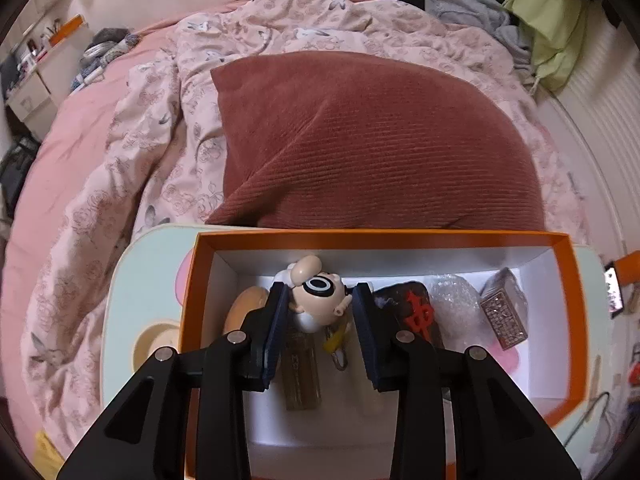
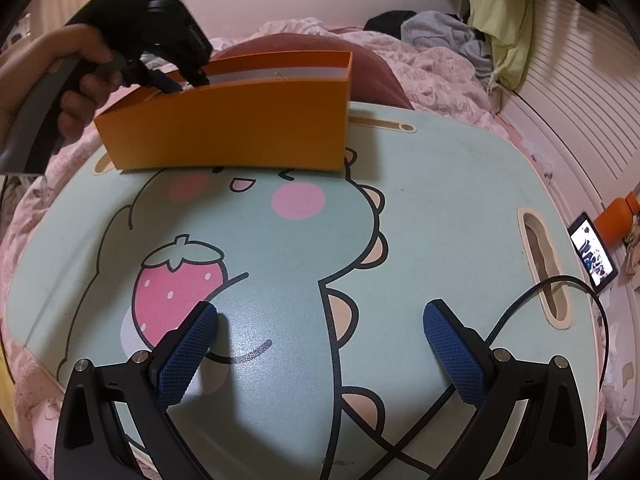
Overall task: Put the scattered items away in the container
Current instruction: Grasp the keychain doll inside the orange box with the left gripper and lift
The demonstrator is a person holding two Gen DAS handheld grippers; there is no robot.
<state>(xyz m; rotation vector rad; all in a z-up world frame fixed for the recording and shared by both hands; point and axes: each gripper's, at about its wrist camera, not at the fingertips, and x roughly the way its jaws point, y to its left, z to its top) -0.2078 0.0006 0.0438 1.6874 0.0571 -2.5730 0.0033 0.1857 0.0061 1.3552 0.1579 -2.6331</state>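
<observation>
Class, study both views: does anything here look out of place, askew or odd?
Nothing stands out. The figurine sits between the left gripper fingers inside the orange box, and the right gripper is open over the table.

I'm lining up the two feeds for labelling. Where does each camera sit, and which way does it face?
Left wrist: on the left tongs, looking down into the orange box; both fingers flank a cartoon figurine.
Right wrist: on the right tongs, low over the dinosaur-print lap table, facing the box's outer wall; fingers wide apart, nothing between.
Shared: box, table, red pillow; the right view also shows the left tongs and the hand holding them.
</observation>
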